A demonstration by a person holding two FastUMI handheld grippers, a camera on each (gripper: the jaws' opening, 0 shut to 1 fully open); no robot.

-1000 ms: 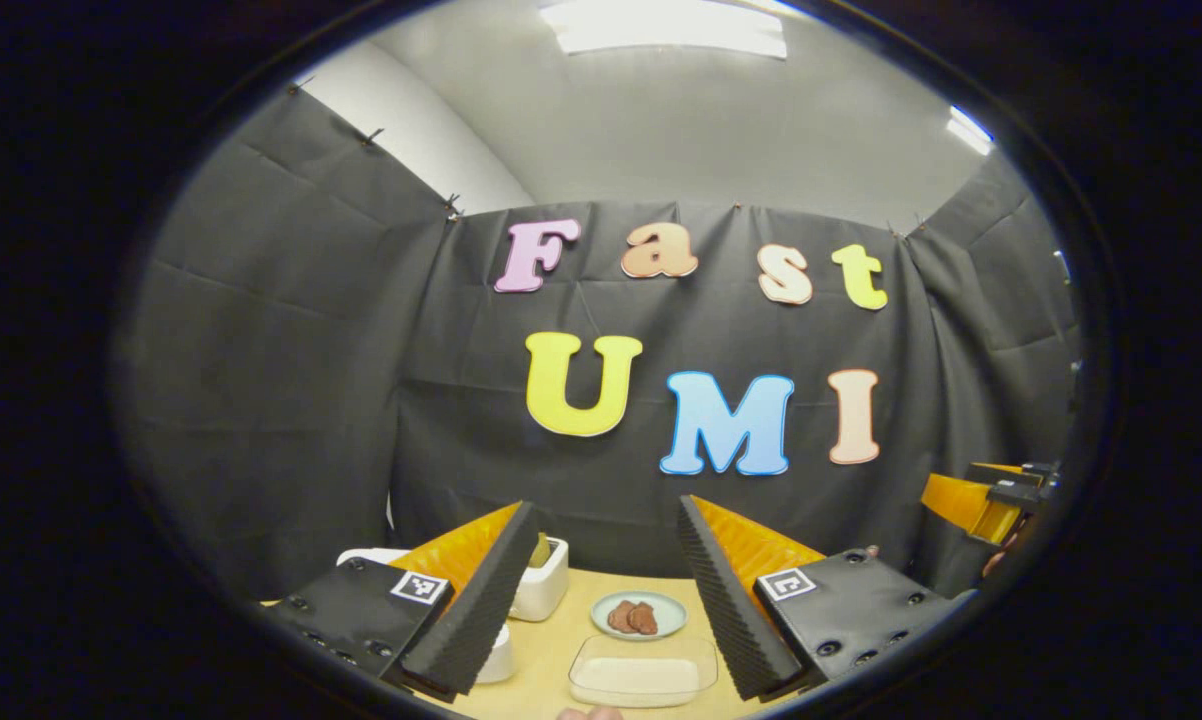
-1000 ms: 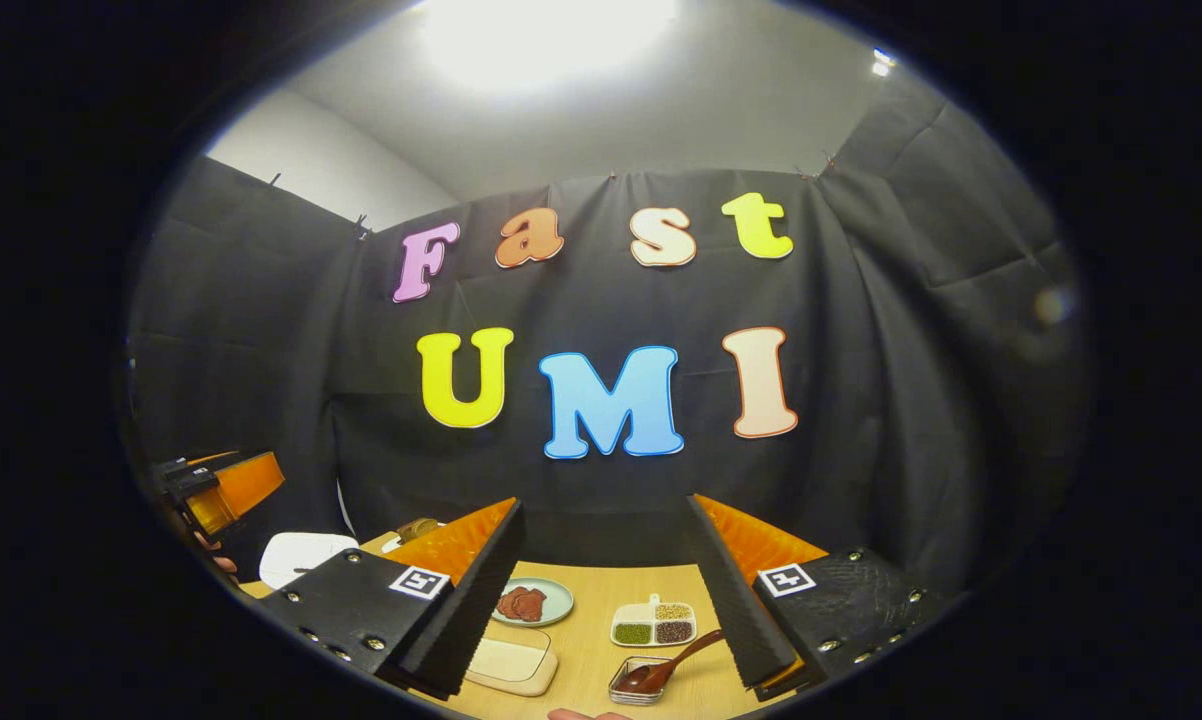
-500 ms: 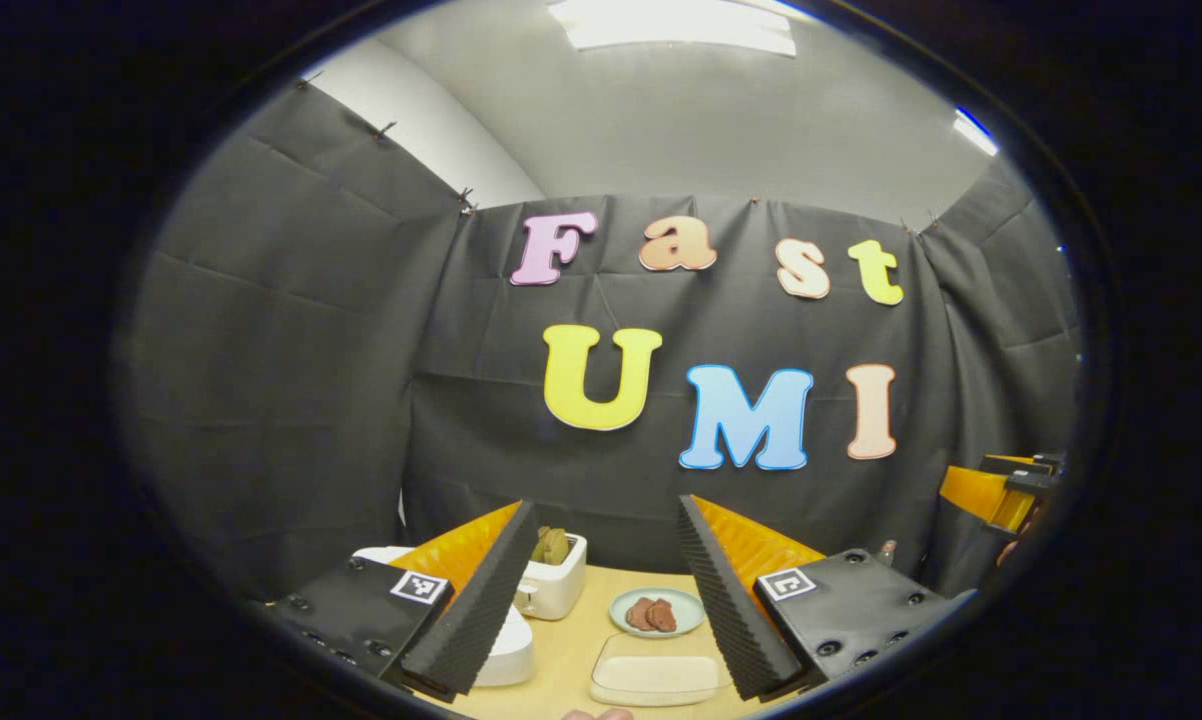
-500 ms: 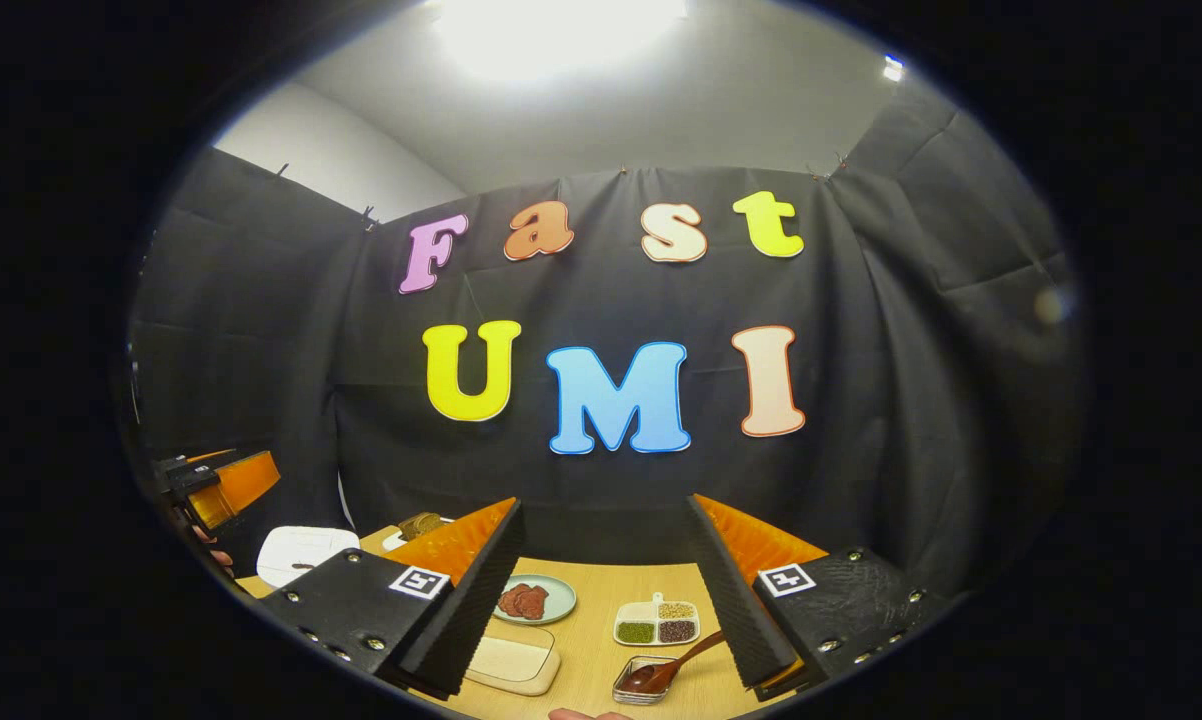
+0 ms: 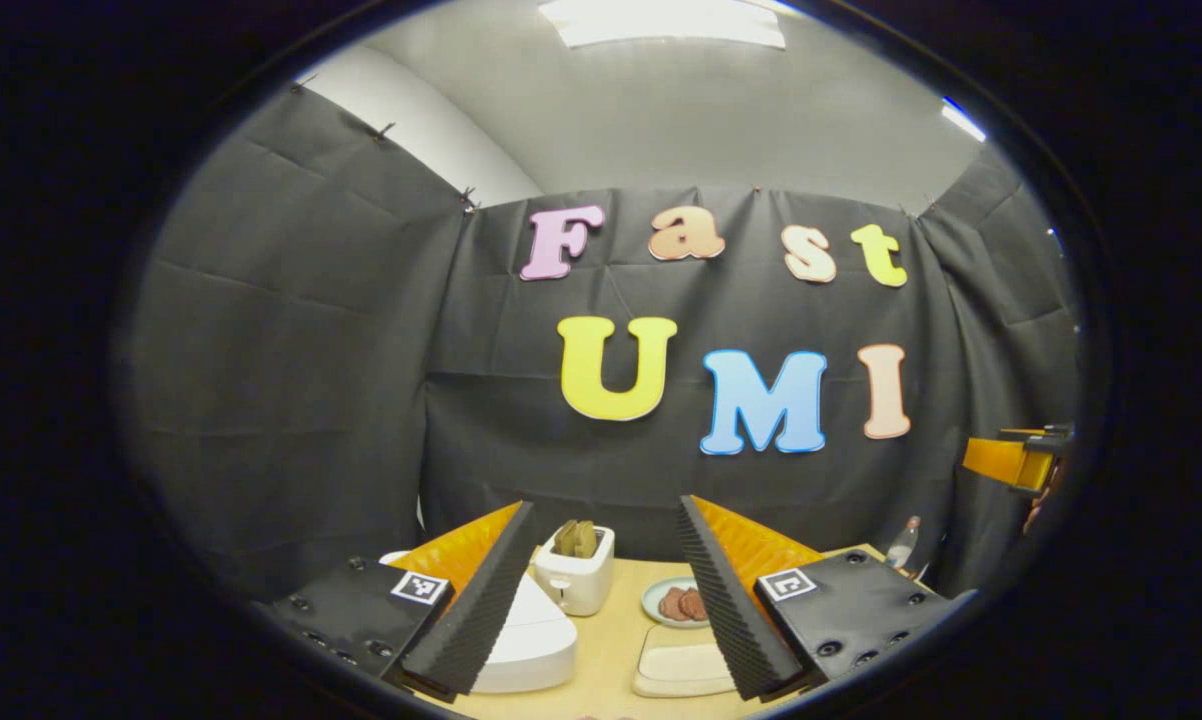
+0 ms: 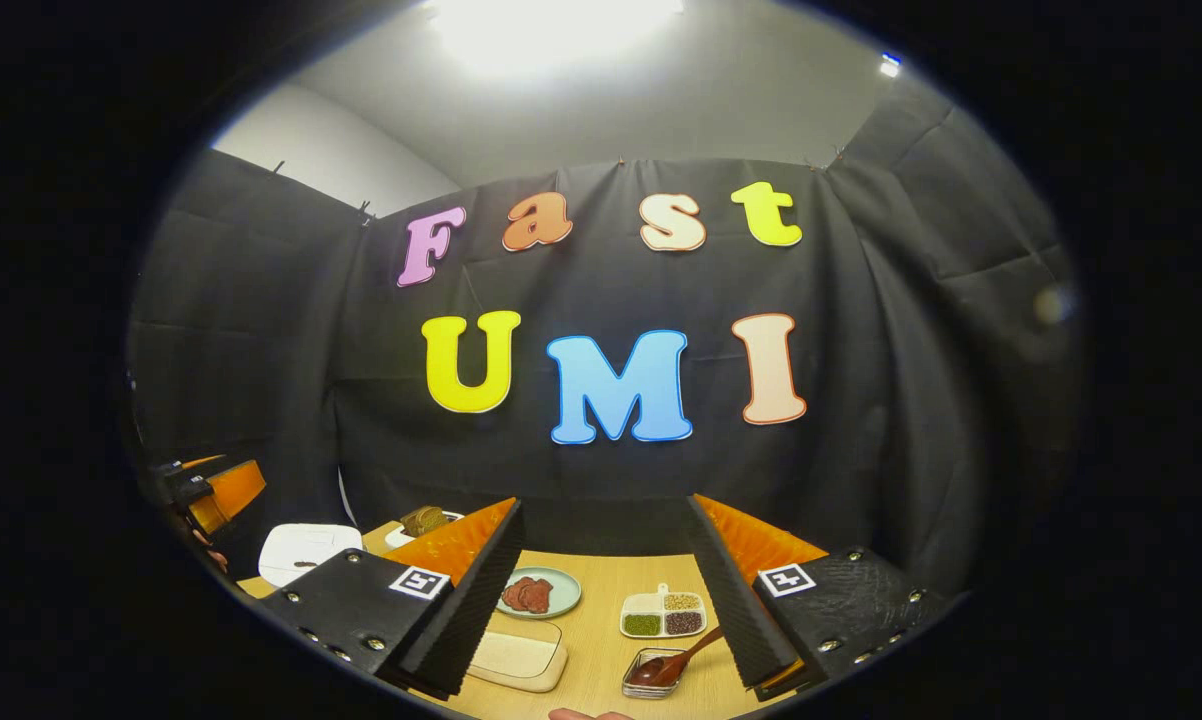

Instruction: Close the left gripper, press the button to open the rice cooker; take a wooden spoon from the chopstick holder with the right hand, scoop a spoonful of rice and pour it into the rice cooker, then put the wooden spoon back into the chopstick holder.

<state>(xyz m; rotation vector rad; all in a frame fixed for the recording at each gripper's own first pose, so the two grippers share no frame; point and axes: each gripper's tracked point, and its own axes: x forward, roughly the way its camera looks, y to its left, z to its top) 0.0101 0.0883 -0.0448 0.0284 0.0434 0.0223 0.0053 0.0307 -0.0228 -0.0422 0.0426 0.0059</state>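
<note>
You are at the very start: the first step, closing the left gripper (image 5: 601, 600) to press the button, is not yet done, and the rice cooker (image 5: 526, 640) sits shut on the surface (image 5: 611, 640), low and just behind your left finger. Your left jaws stand wide apart and hold nothing, touching nothing. The next move calls for you to bring those jaws together, then lower the closed tip onto the cooker's button; I cannot tell from here where on the lid that button sits, so aim with care. The right gripper (image 6: 606, 600) is likewise spread wide and empty, hanging above the surface. Ahead of it a dark wooden spoon (image 6: 666, 665) rests with its bowl in a small clear holder (image 6: 641, 680), near your right finger but not touching it. The tray of rice (image 6: 516, 655) lies to the left of that, near the plate (image 6: 561, 600); the white cooker (image 6: 306, 550) shows farther left
</note>
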